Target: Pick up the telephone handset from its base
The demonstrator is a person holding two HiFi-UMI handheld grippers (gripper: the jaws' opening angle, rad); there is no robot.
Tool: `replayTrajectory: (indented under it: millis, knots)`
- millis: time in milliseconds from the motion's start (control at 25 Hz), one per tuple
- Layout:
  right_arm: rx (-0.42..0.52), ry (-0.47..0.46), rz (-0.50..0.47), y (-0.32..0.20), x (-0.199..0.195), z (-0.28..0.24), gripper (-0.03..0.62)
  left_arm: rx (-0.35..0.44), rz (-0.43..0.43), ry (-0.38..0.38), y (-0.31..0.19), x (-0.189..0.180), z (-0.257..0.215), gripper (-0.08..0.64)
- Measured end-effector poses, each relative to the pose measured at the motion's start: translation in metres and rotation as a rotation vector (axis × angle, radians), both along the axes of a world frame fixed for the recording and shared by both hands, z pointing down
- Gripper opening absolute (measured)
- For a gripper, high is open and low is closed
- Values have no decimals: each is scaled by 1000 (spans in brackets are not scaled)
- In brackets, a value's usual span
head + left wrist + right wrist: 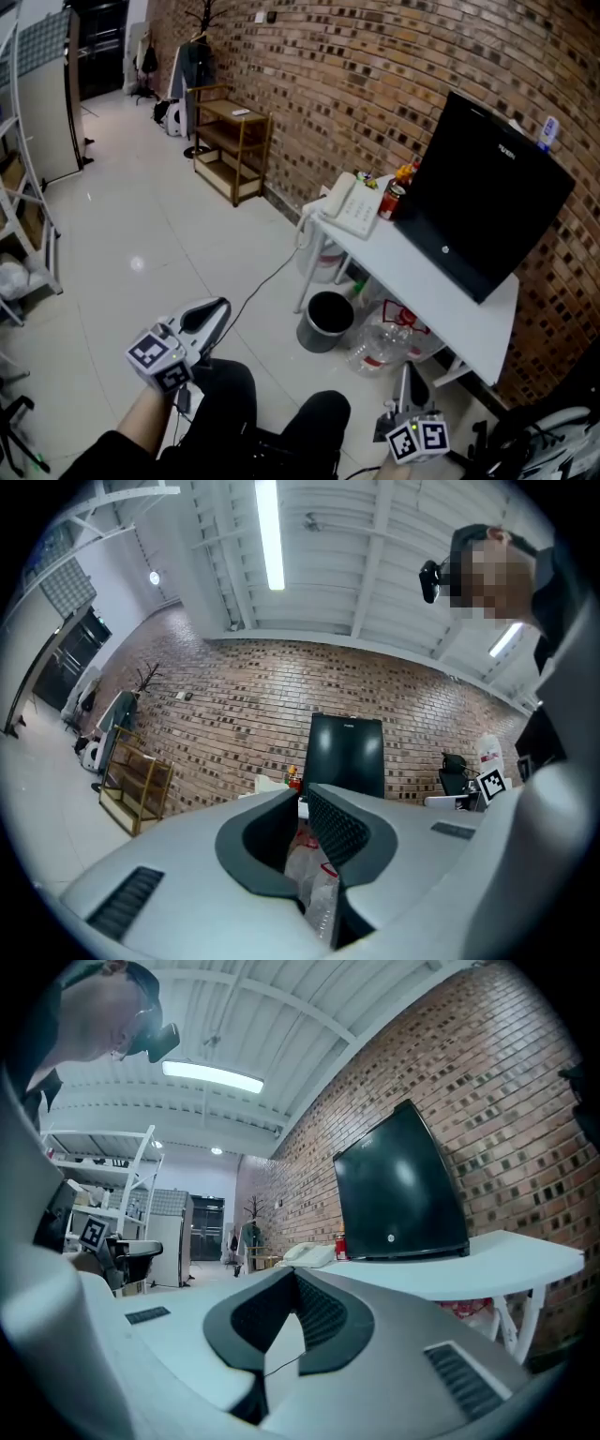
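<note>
My left gripper (208,317) and right gripper (411,377) are both closed and empty, well apart from the table (422,281). The telephone (352,204) sits at the table's far end.

Telephone handset (338,200) too small for detail

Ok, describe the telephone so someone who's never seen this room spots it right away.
Find the white table against the brick wall, the one carrying the big black monitor. At its far end, just left of the monitor in the head view, sits the telephone. It is the only pale, flat thing there, its handset resting on top, next to a red can.
</note>
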State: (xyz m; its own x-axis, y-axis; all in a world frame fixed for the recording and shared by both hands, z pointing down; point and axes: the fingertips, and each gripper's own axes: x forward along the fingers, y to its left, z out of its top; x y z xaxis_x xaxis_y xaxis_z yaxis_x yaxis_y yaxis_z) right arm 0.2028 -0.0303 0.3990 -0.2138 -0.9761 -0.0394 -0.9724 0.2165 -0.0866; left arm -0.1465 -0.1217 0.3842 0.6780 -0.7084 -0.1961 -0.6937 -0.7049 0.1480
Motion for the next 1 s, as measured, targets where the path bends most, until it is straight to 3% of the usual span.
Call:
replayTrajectory:
  millis: [440, 1000]
  knots:
    - [20, 23, 7, -74, 13, -11, 11, -8, 32, -29, -71, 25, -4, 34]
    - [63, 48, -9, -166, 26, -38, 11, -6, 28, -3, -165, 42, -15, 34]
